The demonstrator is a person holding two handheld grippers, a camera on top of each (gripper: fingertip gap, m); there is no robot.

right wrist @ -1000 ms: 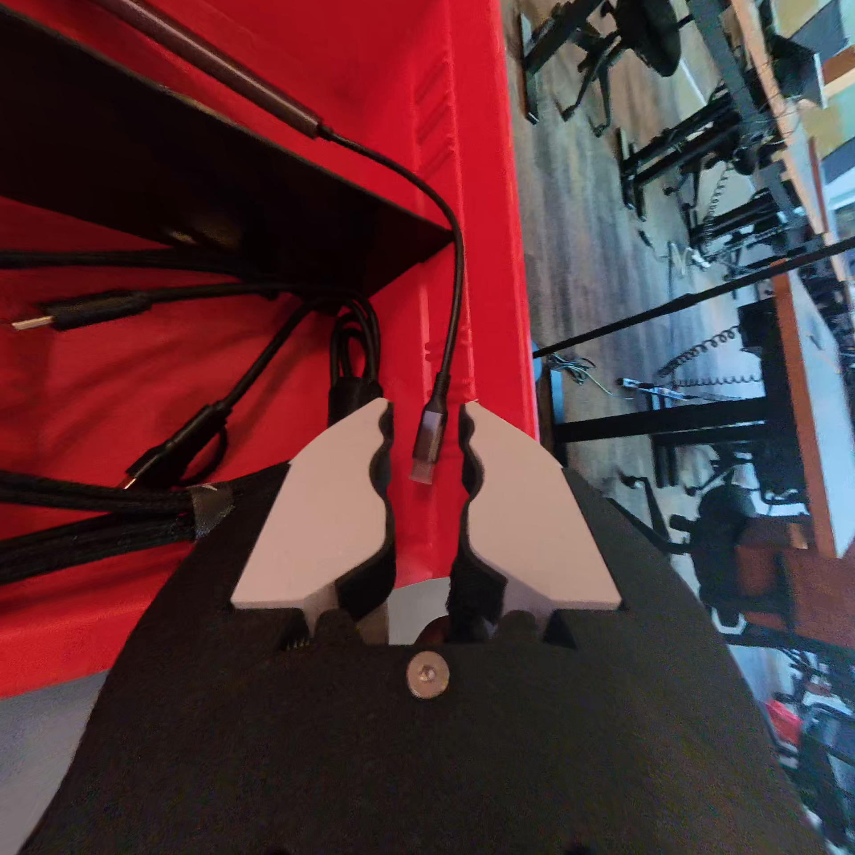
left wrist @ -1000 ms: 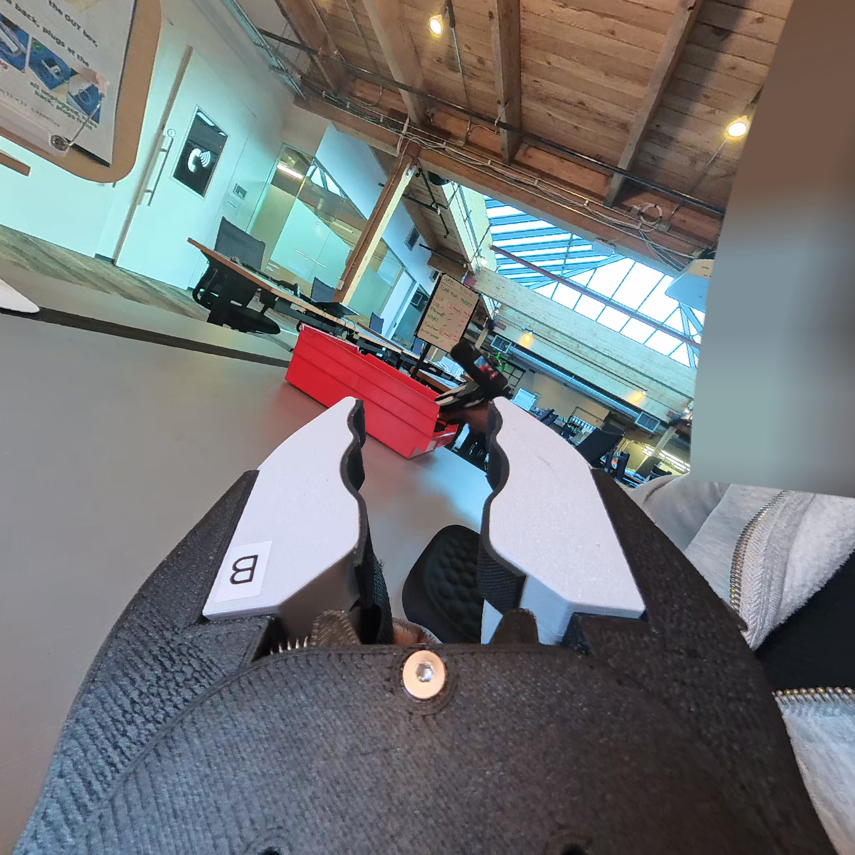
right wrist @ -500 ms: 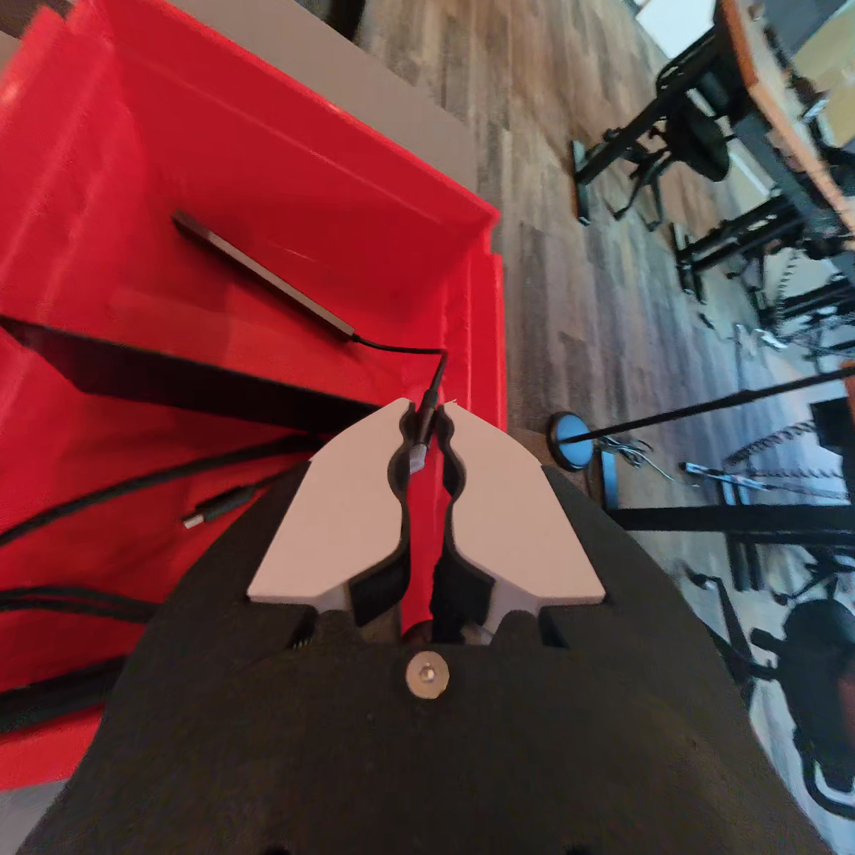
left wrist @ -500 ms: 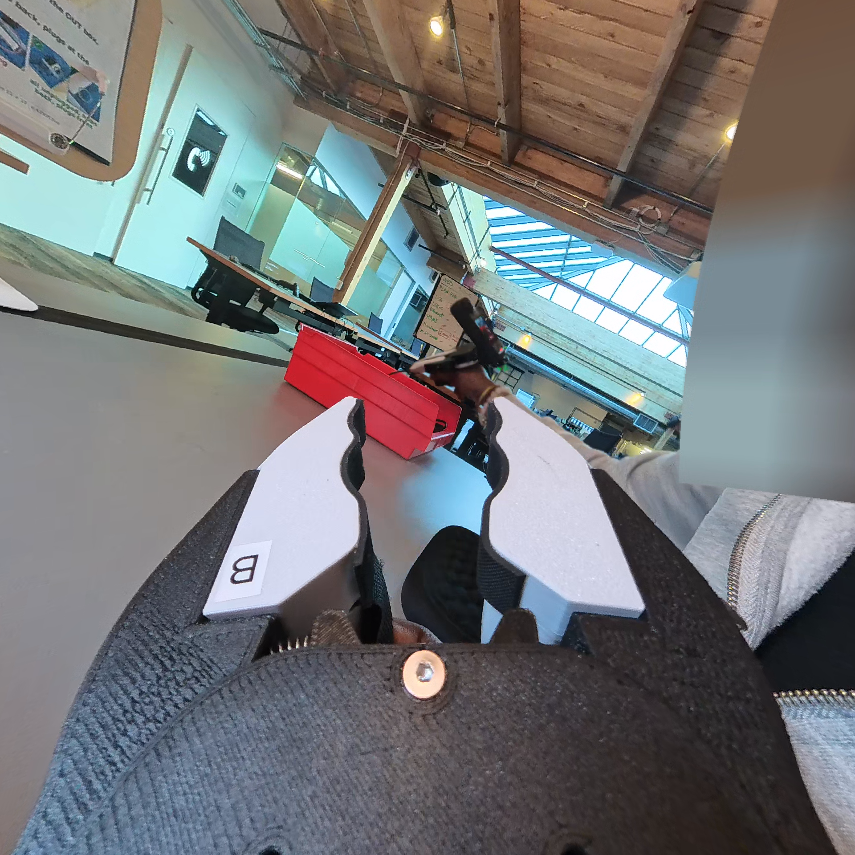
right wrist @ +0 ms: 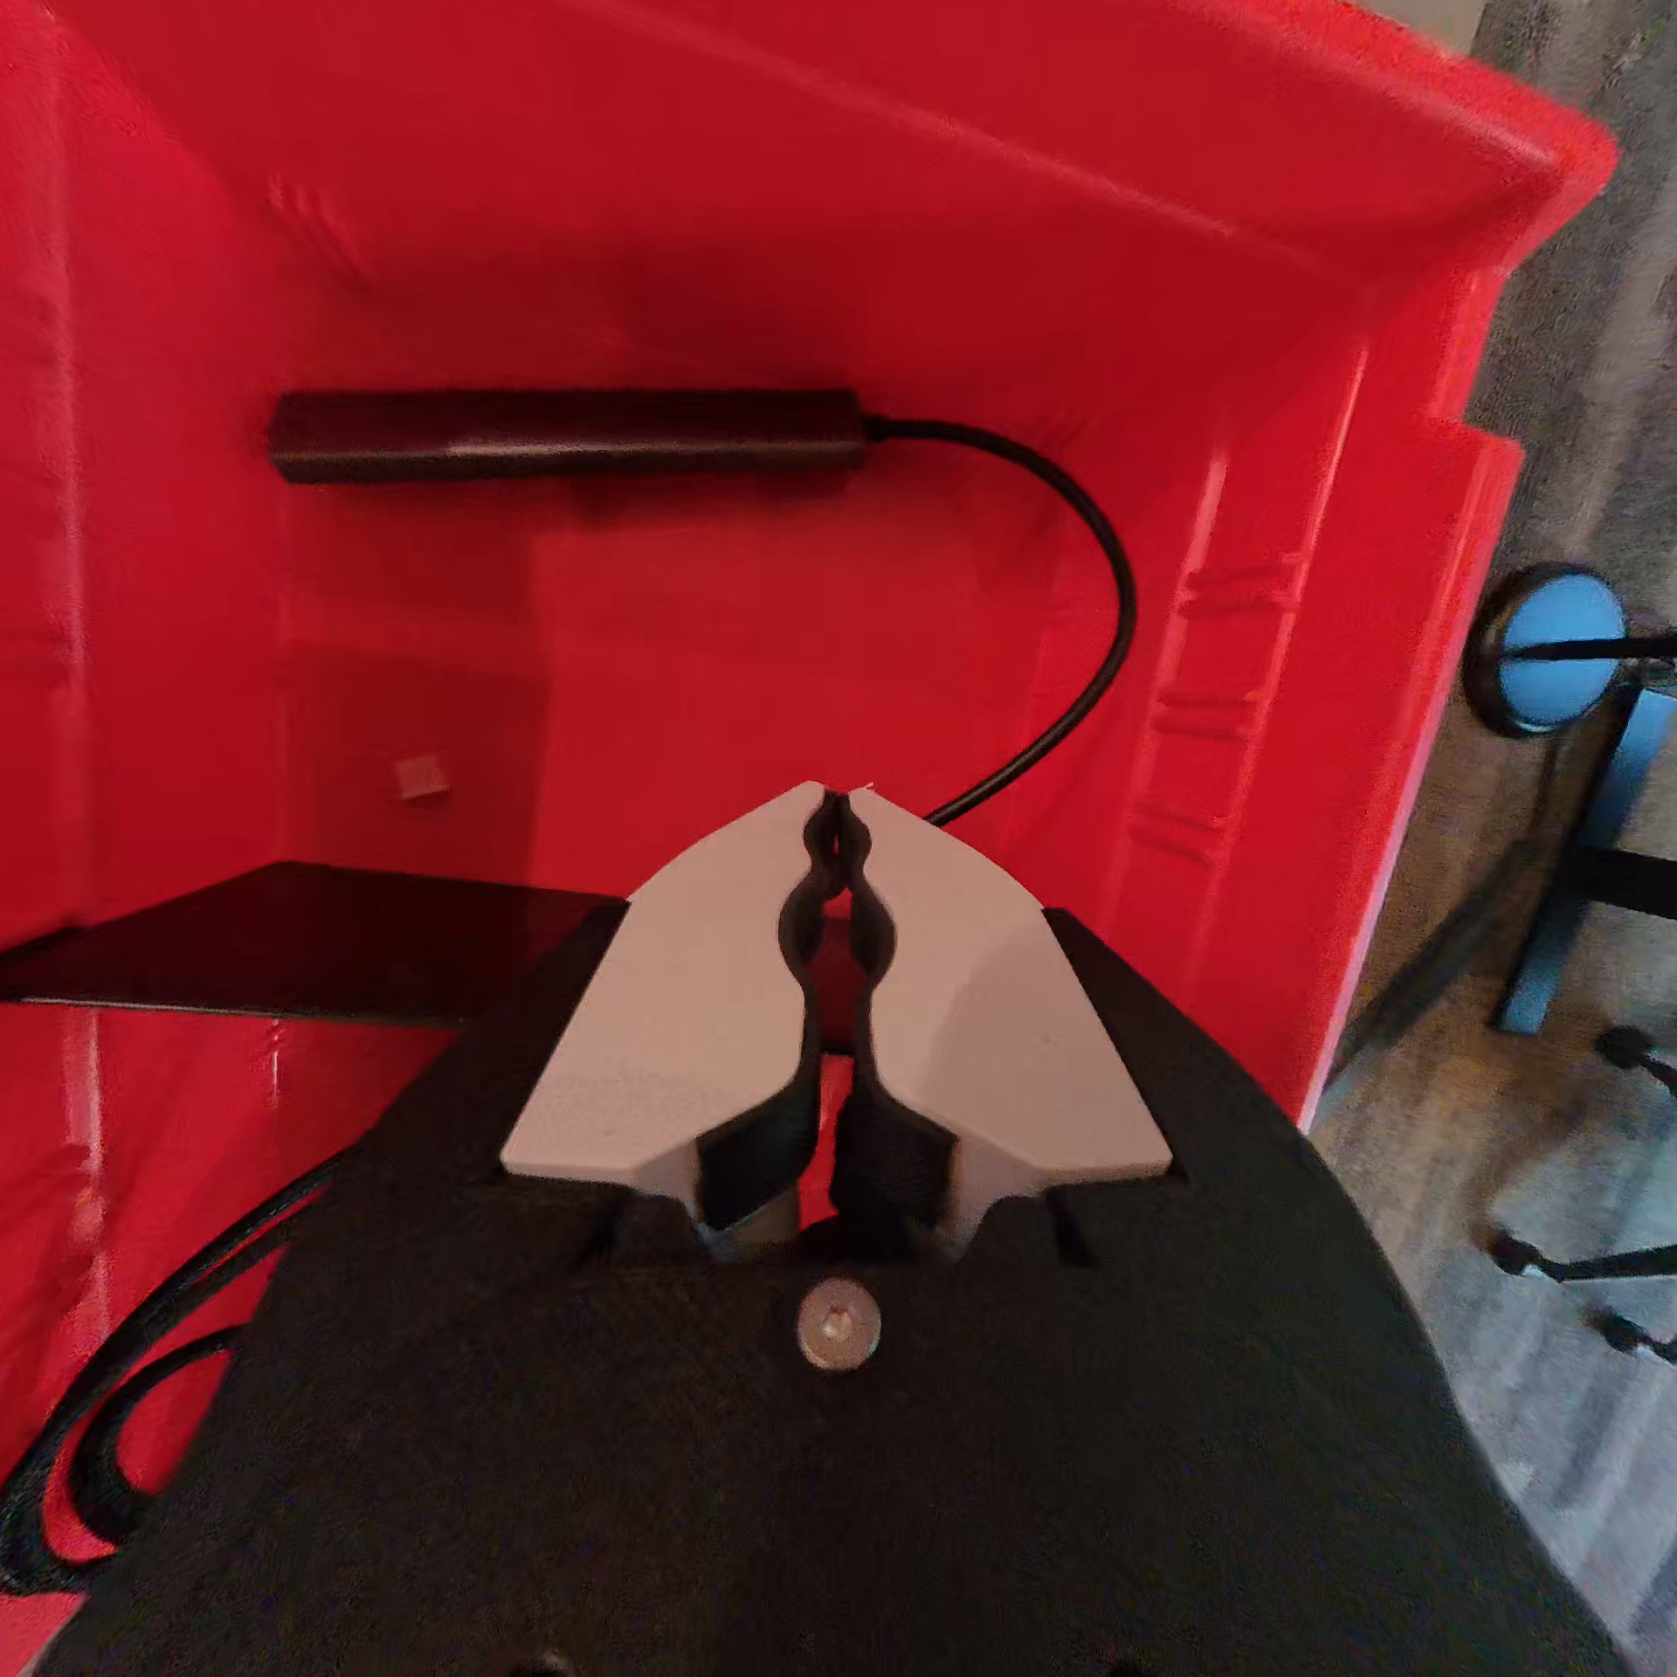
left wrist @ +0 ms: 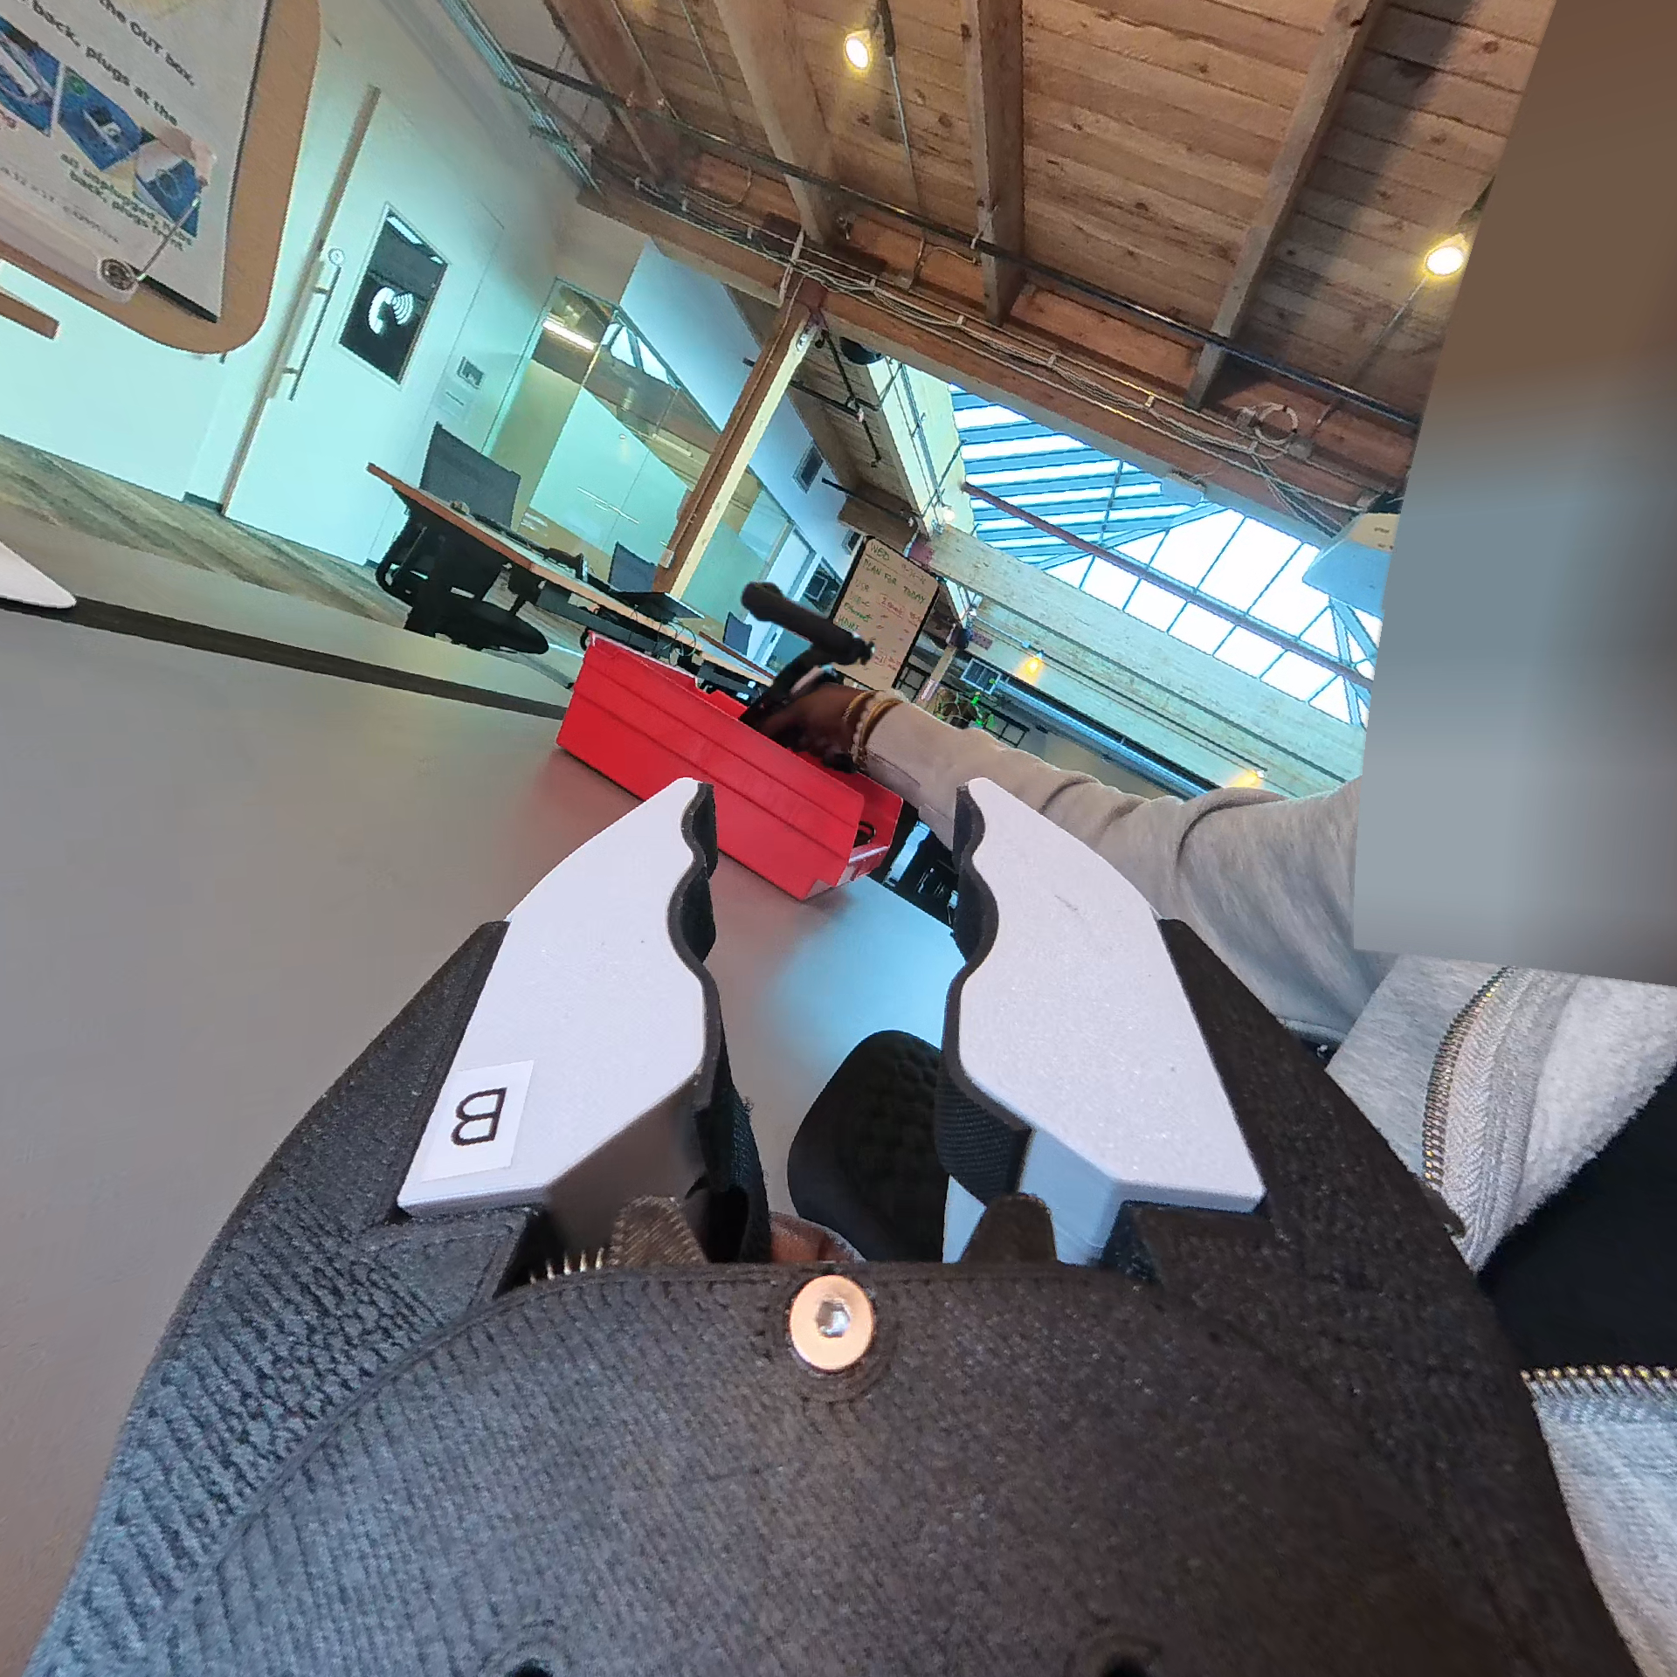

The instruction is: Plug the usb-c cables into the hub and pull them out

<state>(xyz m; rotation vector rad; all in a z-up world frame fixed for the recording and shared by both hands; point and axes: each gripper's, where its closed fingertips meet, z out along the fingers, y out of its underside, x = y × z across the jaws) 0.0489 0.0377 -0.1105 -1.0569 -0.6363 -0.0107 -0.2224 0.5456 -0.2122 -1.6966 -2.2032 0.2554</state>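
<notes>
In the right wrist view my right gripper [right wrist: 837,799] is inside the red bin [right wrist: 1270,635], its pads pressed together with nothing showing between them. The dark hub [right wrist: 563,436] lies at the bin's far end. Its black cable [right wrist: 1116,617] curves down and passes out of sight behind my right finger [right wrist: 962,953]; its plug end is hidden. My left gripper [left wrist: 835,799] is open and empty, low over the grey table [left wrist: 227,862], pointing at the red bin [left wrist: 708,771]. There the right gripper's black body [left wrist: 799,635] and the hand [left wrist: 817,717] holding it show.
A black divider [right wrist: 272,935] crosses the bin on the left. Several black cables [right wrist: 136,1343] lie in the near compartment. A small pale square [right wrist: 419,779] lies on the bin floor. A blue-based stand [right wrist: 1556,649] is on the floor beyond the bin. A grey sleeve [left wrist: 1180,862] reaches across. The grippers' ends are close to 60 centimeters from one another.
My right gripper's pads closed around the cable's plug, then came fully together; the plug no longer shows between them. The right gripper swung to face the hub. The left gripper stayed still.
</notes>
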